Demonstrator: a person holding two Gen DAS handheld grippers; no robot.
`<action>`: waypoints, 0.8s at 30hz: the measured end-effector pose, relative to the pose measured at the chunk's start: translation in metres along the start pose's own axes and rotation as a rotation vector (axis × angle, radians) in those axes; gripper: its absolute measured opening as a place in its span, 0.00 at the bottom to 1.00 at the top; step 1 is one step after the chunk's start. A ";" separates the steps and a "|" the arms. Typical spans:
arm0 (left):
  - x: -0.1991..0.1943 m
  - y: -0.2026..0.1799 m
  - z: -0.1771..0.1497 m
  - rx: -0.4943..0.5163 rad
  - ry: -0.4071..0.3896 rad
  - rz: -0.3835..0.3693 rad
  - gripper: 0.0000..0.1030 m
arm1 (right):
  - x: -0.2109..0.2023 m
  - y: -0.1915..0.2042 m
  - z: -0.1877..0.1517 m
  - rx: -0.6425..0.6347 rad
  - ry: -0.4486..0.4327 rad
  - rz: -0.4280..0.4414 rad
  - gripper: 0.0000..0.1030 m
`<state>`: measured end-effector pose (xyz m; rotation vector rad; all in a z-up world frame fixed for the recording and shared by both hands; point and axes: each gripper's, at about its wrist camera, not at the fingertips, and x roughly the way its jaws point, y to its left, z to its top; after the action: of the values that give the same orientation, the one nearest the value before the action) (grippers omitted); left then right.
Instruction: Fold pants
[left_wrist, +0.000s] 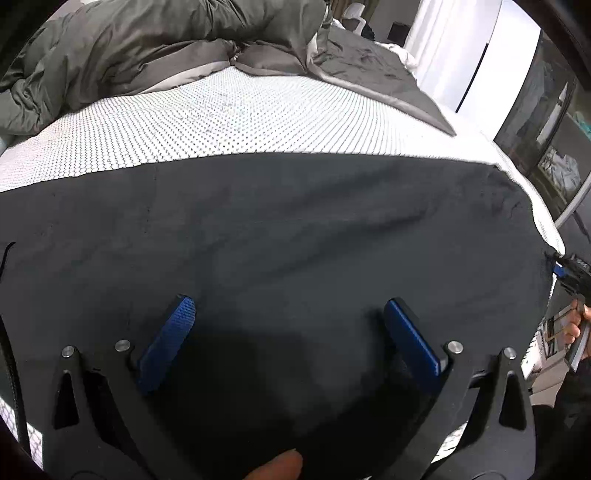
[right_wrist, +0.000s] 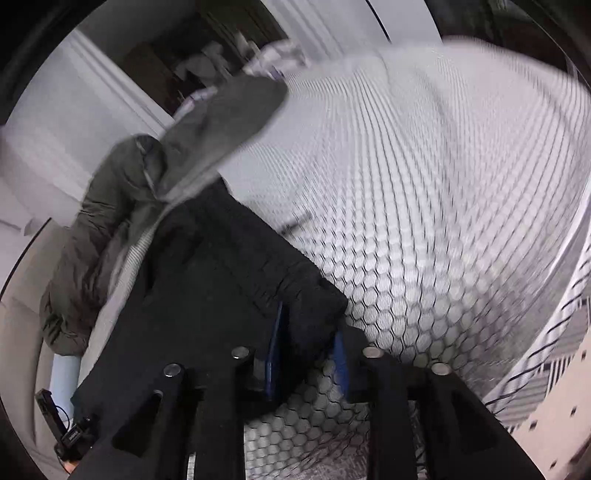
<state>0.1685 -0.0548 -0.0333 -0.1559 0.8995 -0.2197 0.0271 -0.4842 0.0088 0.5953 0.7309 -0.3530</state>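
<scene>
Two sets of tongs are at work on one pair of dark charcoal cloth pants (left_wrist: 280, 236), which lies spread flat across the white honeycomb-patterned mattress cover (left_wrist: 229, 122) of the bed, directly ahead of and beneath our left tongs (left_wrist: 288, 332). A rumpled grey-green duvet (left_wrist: 147, 48) is heaped well beyond the pants, at the far side of the bed.

Our left tongs stand spread wide, blue pads apart, hovering over the cloth and gripping nothing that we can see. Our right tongs (right_wrist: 306, 347) have their blue pads close on either side of a thick bunched end of the pants, at the garment's edge nearest them; the cloth fills the gap and the pads appear to pinch it. That view is blurred, so we judge the grip rather than see it cleanly.

We take the step in hand to be carrying this pinched end over to make a fold. To do it well, we should keep the pinch firm on all layers, lift only enough to clear the cloth below, and carry the end straight along the garment so the edges line up. Our left tongs could press or grip the opposite part to stop the pants sliding on the cover.
</scene>
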 end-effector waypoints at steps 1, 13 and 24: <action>-0.004 -0.004 0.001 0.004 -0.010 -0.022 0.99 | -0.010 0.003 0.000 -0.008 -0.037 -0.001 0.58; 0.004 -0.108 -0.003 0.227 0.001 -0.155 0.99 | -0.031 -0.013 -0.003 0.039 -0.046 0.039 0.22; 0.043 -0.138 -0.021 0.307 0.091 -0.090 0.99 | -0.058 -0.008 0.005 0.001 -0.066 0.020 0.50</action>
<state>0.1607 -0.2002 -0.0474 0.0992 0.9385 -0.4482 -0.0145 -0.4876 0.0499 0.5892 0.6607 -0.3532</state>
